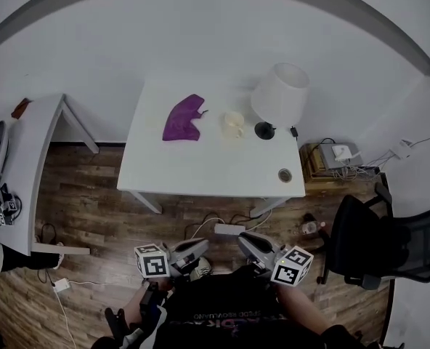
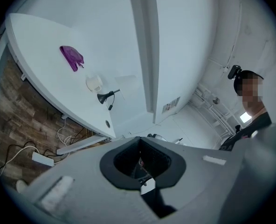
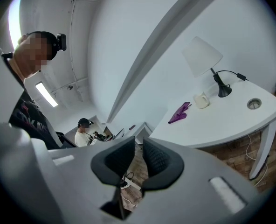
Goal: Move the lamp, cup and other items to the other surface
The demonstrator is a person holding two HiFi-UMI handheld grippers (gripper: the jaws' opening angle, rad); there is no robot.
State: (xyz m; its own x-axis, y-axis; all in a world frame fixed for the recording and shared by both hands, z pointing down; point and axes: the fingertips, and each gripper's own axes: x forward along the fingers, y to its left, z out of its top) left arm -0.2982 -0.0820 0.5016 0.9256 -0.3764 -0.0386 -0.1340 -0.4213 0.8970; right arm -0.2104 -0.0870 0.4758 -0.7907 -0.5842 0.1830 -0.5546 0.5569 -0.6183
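Lamp, cup on white table, left hand-held gripper closed, right hand-held gripper slightly apart, empty

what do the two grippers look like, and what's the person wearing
Both the left gripper and the right gripper have grey bodies with two black ribbed pads at the tips. Each carries a white cube printed with black square markers. The person wears a black top with lettering.
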